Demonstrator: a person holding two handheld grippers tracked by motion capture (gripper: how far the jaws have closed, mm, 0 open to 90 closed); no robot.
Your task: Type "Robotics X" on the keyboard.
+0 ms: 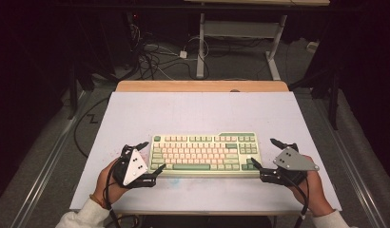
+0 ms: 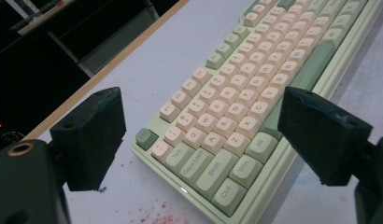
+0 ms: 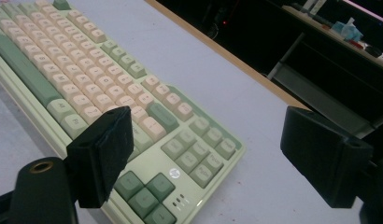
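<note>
Left gripper [image 1: 151, 161], jaws spread apart and holding nothing, flanks the left end of the keyboard [image 1: 205, 153]. Right gripper [image 1: 265, 154], likewise spread and holding nothing, flanks the right end. The keyboard lies flat near the front edge of the table [image 1: 198, 111], roughly centred; red specks [image 2: 157, 217] mark the surface beside its left end.

Dim room — grey floor [image 1: 50, 142], tangled cables [image 1: 152, 59], a white-legged desk [image 1: 240, 28] beyond.
</note>
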